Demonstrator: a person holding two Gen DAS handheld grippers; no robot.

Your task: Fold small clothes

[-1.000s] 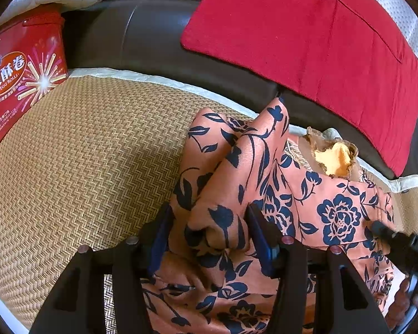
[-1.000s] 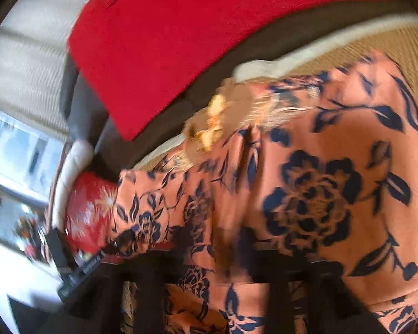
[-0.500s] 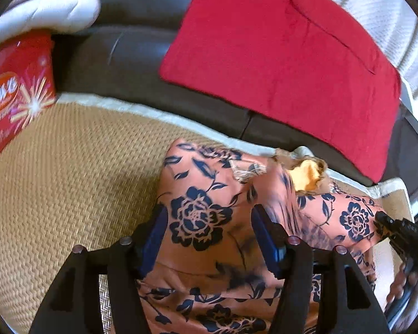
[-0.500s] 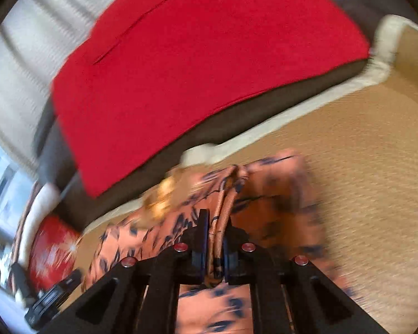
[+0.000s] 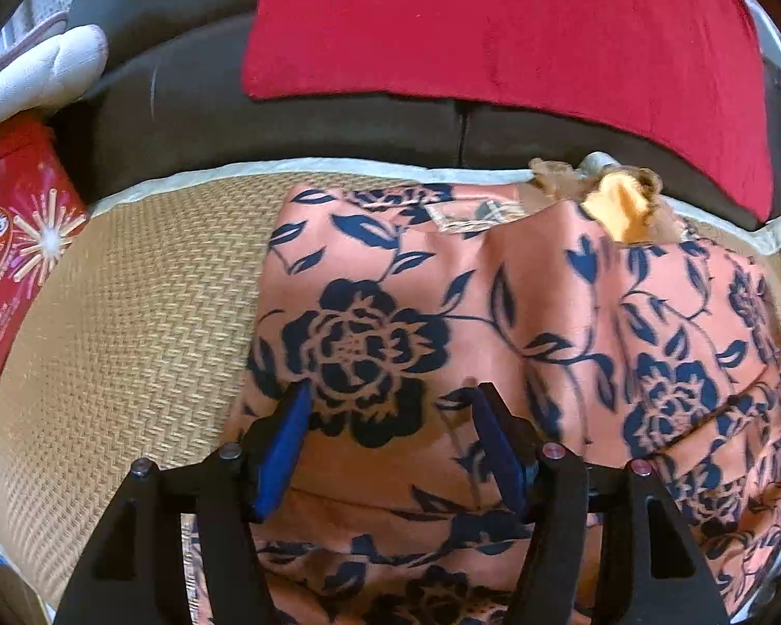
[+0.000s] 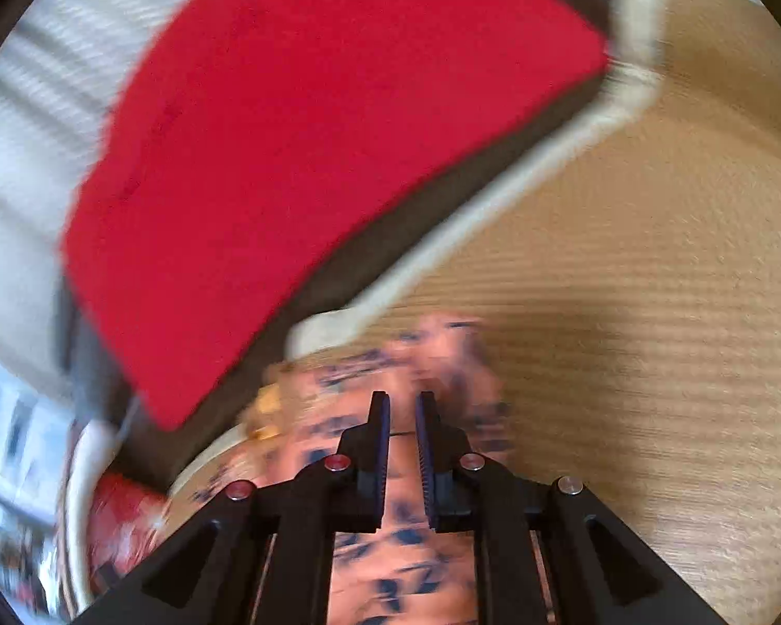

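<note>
An orange garment with dark blue flowers (image 5: pixel 494 323) lies folded over on a woven straw mat (image 5: pixel 130 312). A yellow and brown lining (image 5: pixel 619 203) shows at its far edge. My left gripper (image 5: pixel 390 390) is open, its blue-padded jaws wide apart just above the cloth, holding nothing. In the blurred right wrist view the same garment (image 6: pixel 390 547) lies below my right gripper (image 6: pixel 402 401), whose jaws stand slightly apart with a narrow gap and no cloth between them.
A red cushion (image 5: pixel 494 26) leans on the dark sofa back (image 5: pixel 182 104) behind the mat. A red egg-roll tin (image 5: pixel 10 260) stands at the left, with a white padded cloth (image 5: pixel 36 73) above it. The mat (image 6: pixel 651 312) spreads to the right.
The left gripper let go of the bunched cloth, which now lies flat and folded. The right gripper, shut on a fabric edge half a second ago, has opened slightly and released it.
</note>
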